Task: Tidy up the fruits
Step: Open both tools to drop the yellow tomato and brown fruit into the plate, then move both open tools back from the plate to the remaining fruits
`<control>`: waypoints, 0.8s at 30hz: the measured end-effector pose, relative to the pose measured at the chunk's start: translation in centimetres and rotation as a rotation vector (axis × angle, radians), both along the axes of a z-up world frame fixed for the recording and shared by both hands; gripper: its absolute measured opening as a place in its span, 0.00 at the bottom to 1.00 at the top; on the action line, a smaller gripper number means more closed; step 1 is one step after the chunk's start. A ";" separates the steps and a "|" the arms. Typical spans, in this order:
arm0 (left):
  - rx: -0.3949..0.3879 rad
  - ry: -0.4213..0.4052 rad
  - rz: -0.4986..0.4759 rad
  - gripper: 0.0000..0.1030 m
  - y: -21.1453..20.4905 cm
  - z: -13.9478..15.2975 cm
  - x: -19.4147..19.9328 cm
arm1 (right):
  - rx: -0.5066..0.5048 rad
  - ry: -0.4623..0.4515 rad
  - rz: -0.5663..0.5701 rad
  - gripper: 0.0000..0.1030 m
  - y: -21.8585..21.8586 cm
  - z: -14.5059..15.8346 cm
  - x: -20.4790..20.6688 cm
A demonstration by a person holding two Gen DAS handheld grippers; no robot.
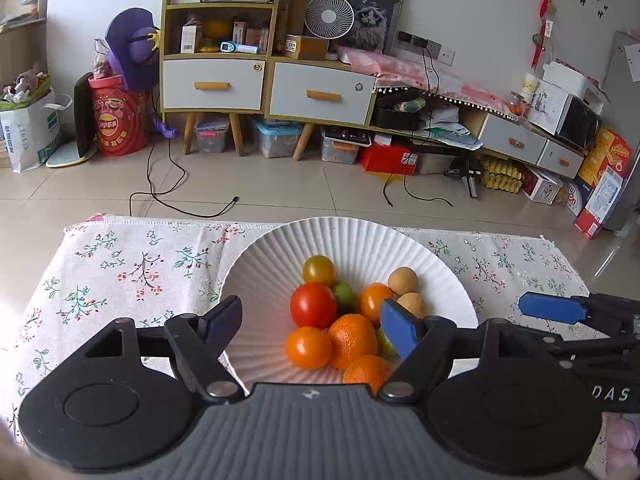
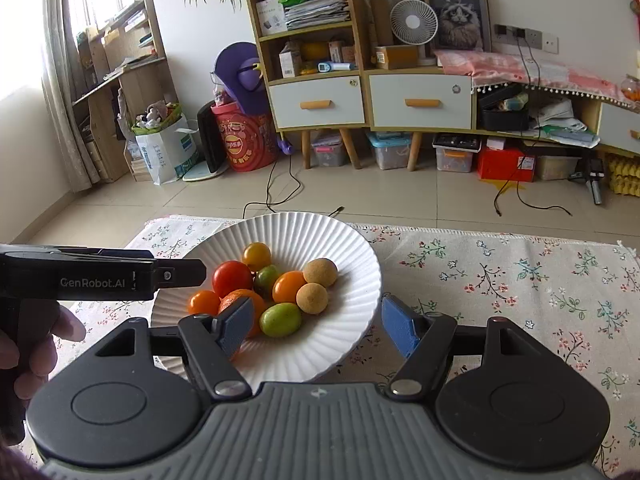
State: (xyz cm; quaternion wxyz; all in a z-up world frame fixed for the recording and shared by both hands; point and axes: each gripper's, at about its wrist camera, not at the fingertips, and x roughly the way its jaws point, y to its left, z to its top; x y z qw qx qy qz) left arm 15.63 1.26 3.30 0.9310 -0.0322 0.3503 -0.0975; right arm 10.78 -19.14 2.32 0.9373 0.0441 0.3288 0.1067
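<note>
A white ribbed plate (image 1: 360, 236) on a floral tablecloth (image 1: 120, 264) holds a heap of fruit: a red tomato (image 1: 313, 305), orange tomatoes (image 1: 309, 347), a mandarin (image 1: 352, 338), green fruits (image 1: 345, 296) and two tan round fruits (image 1: 403, 280). My left gripper (image 1: 314, 320) stands open over the plate's near side, and its pads press on nothing. In the right wrist view the same plate (image 2: 352, 248) lies ahead. My right gripper (image 2: 318, 322) is open over its near right rim, empty, with a green fruit (image 2: 280, 319) just beyond.
The right gripper's blue pad (image 1: 552, 308) reaches in at the right of the left wrist view. The left gripper's body (image 2: 100, 276), held by a hand (image 2: 36, 344), crosses the left of the right wrist view. Beyond the table's far edge are tiled floor, cables and cabinets (image 2: 420, 100).
</note>
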 end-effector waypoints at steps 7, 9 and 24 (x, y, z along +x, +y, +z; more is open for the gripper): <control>0.033 0.001 -0.007 0.75 0.1 0.0 -1.9 | 0.006 0.014 -0.016 0.68 -0.1 0.1 -1.1; 0.051 0.003 -0.014 0.77 0.2 -0.1 -2.5 | 0.004 0.012 -0.012 0.71 0.1 0.1 -1.4; 0.124 0.031 -0.028 0.94 0.8 -0.7 -6.0 | 0.015 0.039 0.003 0.94 1.0 -0.3 -4.3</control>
